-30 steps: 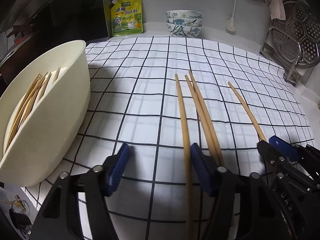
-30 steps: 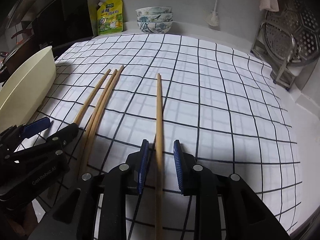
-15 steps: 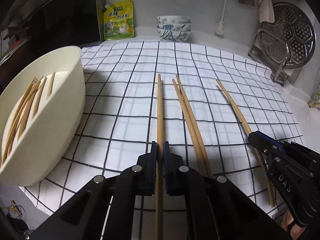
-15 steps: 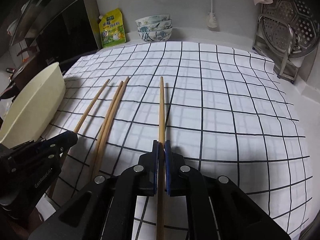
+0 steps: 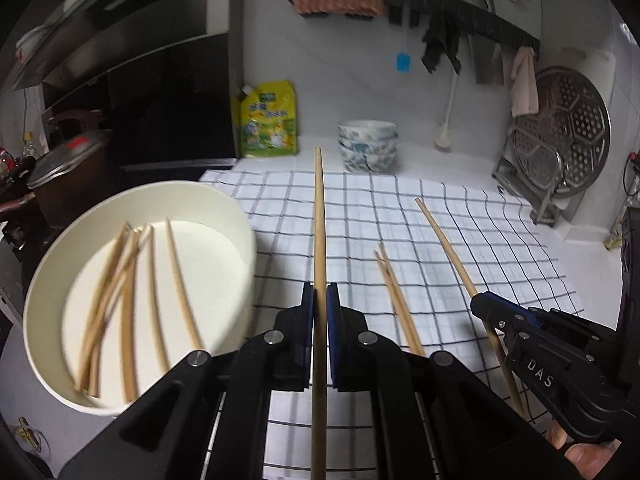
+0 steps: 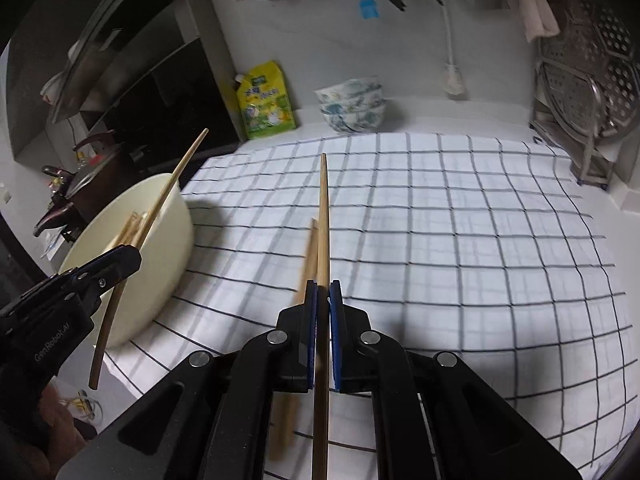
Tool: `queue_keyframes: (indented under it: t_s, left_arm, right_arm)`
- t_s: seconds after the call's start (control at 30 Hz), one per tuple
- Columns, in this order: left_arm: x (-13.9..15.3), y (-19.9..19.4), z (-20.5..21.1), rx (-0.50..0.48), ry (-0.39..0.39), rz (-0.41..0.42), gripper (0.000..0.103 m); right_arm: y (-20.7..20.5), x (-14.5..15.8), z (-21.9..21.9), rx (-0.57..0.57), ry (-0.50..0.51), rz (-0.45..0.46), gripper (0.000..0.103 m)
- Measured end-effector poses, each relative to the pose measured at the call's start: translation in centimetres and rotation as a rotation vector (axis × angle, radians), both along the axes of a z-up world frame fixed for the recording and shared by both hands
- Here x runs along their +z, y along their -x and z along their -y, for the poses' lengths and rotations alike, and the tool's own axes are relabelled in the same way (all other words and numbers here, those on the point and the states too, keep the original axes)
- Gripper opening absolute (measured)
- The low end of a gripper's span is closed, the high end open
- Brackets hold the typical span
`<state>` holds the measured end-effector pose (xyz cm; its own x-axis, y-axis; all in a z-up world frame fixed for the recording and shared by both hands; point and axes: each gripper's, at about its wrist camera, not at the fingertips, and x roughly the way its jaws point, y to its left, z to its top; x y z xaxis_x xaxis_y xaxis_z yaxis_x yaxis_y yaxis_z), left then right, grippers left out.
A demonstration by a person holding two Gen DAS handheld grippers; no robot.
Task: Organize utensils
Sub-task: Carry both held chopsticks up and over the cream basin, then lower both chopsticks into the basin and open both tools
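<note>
Both chopsticks have come up off the checked cloth (image 5: 460, 216): our left gripper (image 5: 320, 300) pinches one chopstick (image 5: 319, 216) beside the cream bowl (image 5: 240, 216), our right gripper (image 6: 323, 292) clamps another chopstick (image 6: 324, 208). We should carry each over the rim, tip down, and release low beside the sticks already inside.

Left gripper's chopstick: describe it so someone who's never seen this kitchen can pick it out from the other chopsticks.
Start at the white cloth with the black grid on the counter, with the round cream tub at its left edge. Next to the tub, the left gripper pinches one light wooden chopstick. Unlike the pair of chopsticks lying on the cloth or the chopsticks in the tub, it is lifted and clamped between blue pads.
</note>
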<state>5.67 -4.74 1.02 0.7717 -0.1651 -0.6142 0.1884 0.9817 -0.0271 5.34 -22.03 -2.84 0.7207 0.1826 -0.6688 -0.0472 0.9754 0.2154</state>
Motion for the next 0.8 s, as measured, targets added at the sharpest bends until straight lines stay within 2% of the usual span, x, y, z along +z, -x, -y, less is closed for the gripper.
queue_keyframes:
  t_s: [0.27, 0.47, 0.6, 0.8]
  left_arm:
    - [1.8, -1.6, -8.4, 0.111, -0.002, 0.029, 0.007]
    - [1.3, -3.6, -14.8, 0.195, -0.007, -0.012, 0.007]
    - [0.2, -4.9, -17.5, 0.223, -0.001, -0.056, 0.007]
    - [-1.8, -6.5, -19.5, 0.237, 0.019, -0.119, 0.007]
  right_arm:
    - [-3.6, 3.4, -8.4, 0.148, -0.024, 0.056, 0.006]
    - [-7.1, 4.6, -15.9, 0.279, -0.042, 0.055, 0.006]
    - [-9.0, 3.9, -20.4, 0.346, -0.040, 0.010, 0.006]
    - [-11.3, 1.2, -24.1, 0.388, -0.026, -0.081, 0.006]
